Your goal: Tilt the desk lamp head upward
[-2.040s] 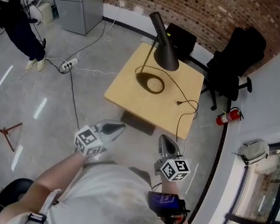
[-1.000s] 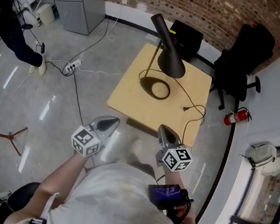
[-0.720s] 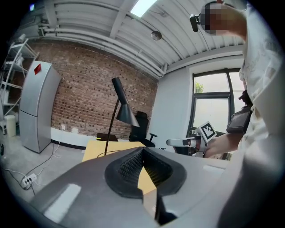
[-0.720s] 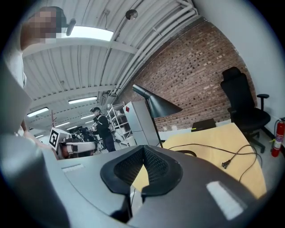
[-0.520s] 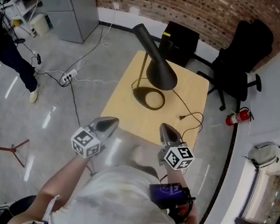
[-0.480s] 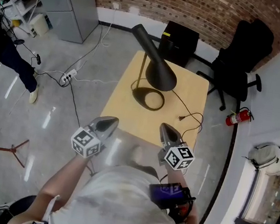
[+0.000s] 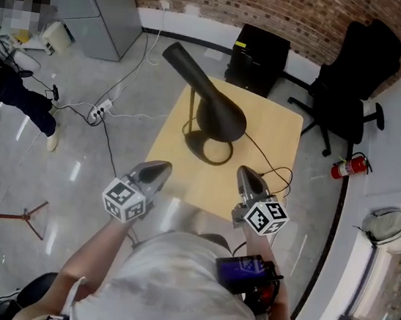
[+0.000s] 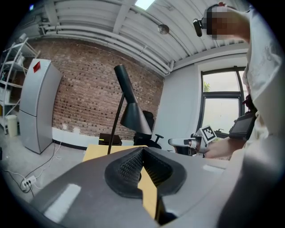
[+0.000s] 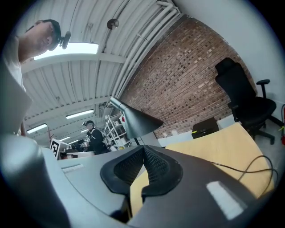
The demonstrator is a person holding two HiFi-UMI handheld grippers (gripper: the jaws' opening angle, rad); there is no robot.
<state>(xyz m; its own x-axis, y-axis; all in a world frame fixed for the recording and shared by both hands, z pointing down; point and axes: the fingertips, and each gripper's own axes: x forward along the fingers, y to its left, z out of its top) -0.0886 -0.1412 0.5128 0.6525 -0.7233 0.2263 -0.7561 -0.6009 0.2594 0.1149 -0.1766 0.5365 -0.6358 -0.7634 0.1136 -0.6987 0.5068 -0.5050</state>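
Head view. Desk lamp head (image 7: 210, 99), upper centre over the wooden table (image 7: 281, 141), slants from upper left to lower right. Left gripper (image 7: 157, 170) and right gripper (image 7: 247, 177) lie below it, jaws pressed together, empty; the right seems nearer.

A square, light wooden surface (image 7: 272, 125) is seen standing on a grey floor (image 7: 97, 156). The desk lamp (image 7: 218, 112) is carried on it, with its ring base (image 7: 205, 149) set toward 9 o'clock. Its black cord (image 7: 259, 150) is trailed toward 4 o'clock.
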